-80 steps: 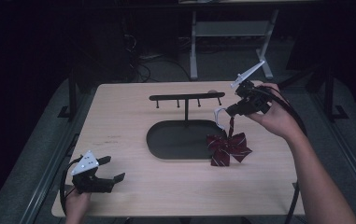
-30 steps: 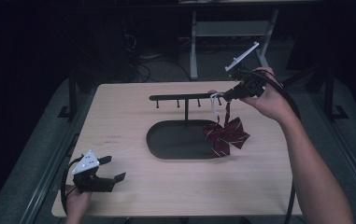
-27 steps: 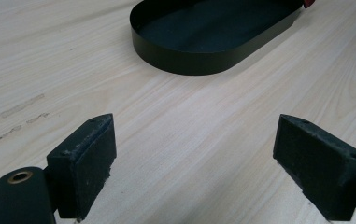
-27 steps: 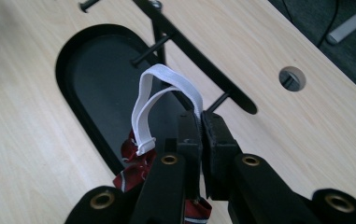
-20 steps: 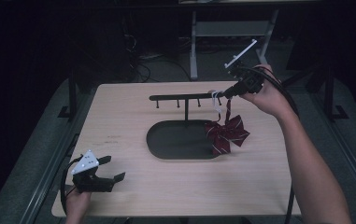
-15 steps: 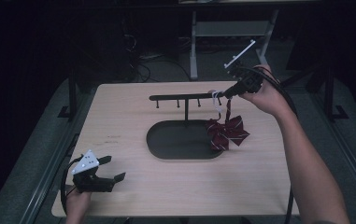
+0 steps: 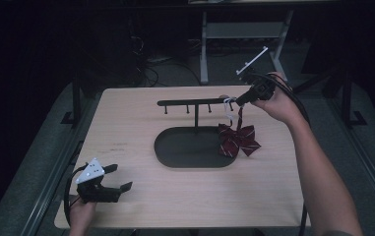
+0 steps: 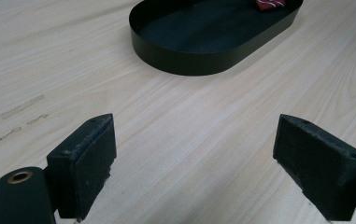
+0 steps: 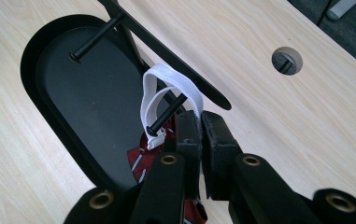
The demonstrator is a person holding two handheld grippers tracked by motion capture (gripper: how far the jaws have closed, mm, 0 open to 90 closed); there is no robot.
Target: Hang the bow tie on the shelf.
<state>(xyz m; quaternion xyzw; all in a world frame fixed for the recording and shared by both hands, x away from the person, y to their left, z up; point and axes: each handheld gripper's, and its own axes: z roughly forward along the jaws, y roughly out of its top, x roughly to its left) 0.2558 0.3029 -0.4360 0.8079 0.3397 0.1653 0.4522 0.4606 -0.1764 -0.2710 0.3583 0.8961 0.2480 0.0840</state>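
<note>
The right gripper (image 9: 200, 135) has its jaws pressed together on the white elastic strap (image 9: 166, 88) of a dark red striped fabric bow tie (image 7: 237, 139), holding it at the right end of a black metal hanger rack (image 7: 195, 102) with short pegs. In the right gripper view the strap's loop lies around one black peg (image 9: 168, 114) below the rack's bar. In the high view the bow hangs below that peg, at the right end of the black oval metal tray (image 7: 185, 157) that forms the rack's base, on the pale wooden desk (image 7: 273, 191). The left gripper (image 7: 107, 188) sits near the desk's front left corner, well apart from the tray, its jaws wide apart with nothing between them, only bare wood below.
</note>
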